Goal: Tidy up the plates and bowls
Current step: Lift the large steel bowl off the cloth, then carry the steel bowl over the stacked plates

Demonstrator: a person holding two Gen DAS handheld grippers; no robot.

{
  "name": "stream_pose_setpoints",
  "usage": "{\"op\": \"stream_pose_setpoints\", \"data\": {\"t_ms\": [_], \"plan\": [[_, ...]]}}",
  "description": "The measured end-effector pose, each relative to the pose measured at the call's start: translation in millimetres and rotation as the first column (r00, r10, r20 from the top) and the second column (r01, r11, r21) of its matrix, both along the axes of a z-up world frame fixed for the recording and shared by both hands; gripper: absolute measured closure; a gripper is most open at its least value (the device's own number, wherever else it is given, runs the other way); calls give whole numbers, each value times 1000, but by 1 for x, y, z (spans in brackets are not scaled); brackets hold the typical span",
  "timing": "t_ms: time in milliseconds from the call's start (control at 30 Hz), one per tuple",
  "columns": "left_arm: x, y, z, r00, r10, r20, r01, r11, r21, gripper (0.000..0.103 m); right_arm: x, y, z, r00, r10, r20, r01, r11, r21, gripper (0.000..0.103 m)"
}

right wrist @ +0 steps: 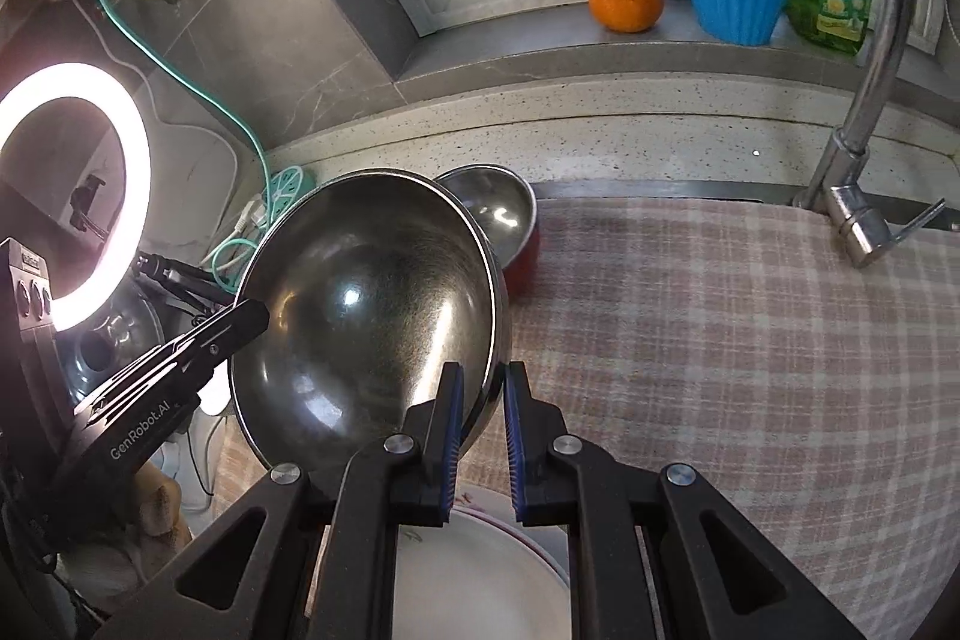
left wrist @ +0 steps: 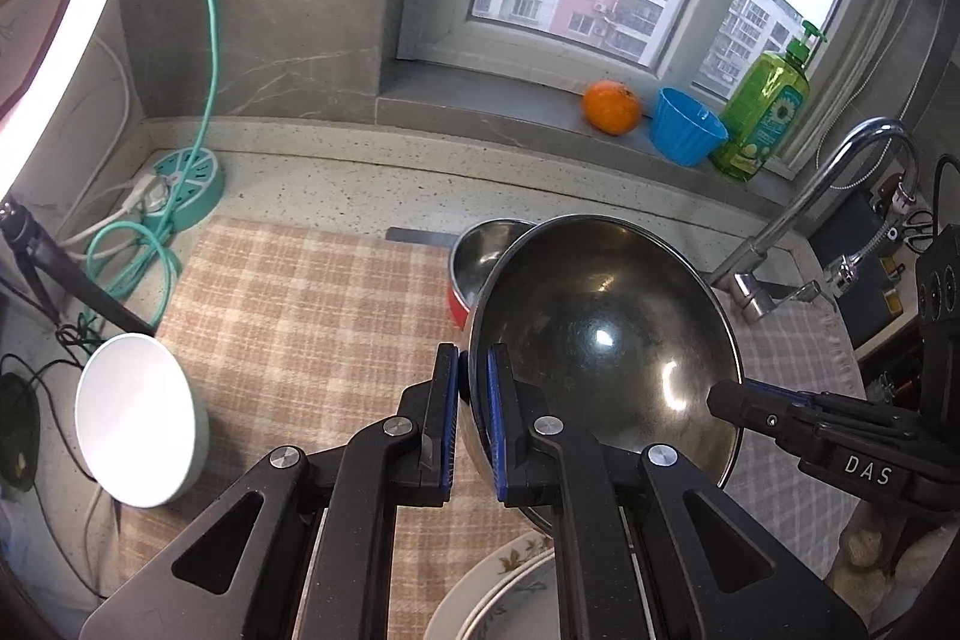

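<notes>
White dish (left wrist: 141,418): tipped on its edge at 9 o'clock on the checked cloth (left wrist: 300,292), well apart from the held bowl.
Left gripper (left wrist: 471,421): I have its jaws nearly closed, pinching the left rim of the large steel bowl (left wrist: 606,340).
Large steel bowl: clear of the cloth, tilted, held between both grippers at centre frame.
Small steel bowl (left wrist: 486,244): red outside, at 12 o'clock just behind the large bowl's far rim.
Right gripper (right wrist: 483,415): jaws narrow, clamped on the bowl's right rim.
Floral plates (left wrist: 510,592): stacked at 6 o'clock, directly under the held bowl.
Faucet (left wrist: 840,196): at 2 o'clock, near the bowl's right side.
Risk 1: polished steel on thin rim grips; I judge it could rotate or slip if the two hands drift apart.
Risk 2: a drop would land on the plates below.
Risk 3: swinging right could clip the faucet; pushing forward could knock the small bowl.
</notes>
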State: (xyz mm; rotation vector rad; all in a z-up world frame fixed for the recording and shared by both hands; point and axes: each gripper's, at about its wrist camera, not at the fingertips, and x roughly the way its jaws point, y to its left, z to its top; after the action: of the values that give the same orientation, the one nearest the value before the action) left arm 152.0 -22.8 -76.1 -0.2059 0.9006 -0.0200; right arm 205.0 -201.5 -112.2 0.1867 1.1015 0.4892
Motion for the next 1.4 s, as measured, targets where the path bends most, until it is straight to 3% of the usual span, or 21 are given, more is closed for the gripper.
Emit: {"op": "stream_pose_setpoints", "data": {"t_ms": [600,1400], "plan": [[-2,-72,-14,991,-133,-31,133,991,-22,96,-28,-83,-20,992,-123,-31,122,992,-22,91],[3,-143,-45,950,-285,-129,283,958,-38,96,-62,-152,-67,961,-240,-137,233,970,-65,91]]}}
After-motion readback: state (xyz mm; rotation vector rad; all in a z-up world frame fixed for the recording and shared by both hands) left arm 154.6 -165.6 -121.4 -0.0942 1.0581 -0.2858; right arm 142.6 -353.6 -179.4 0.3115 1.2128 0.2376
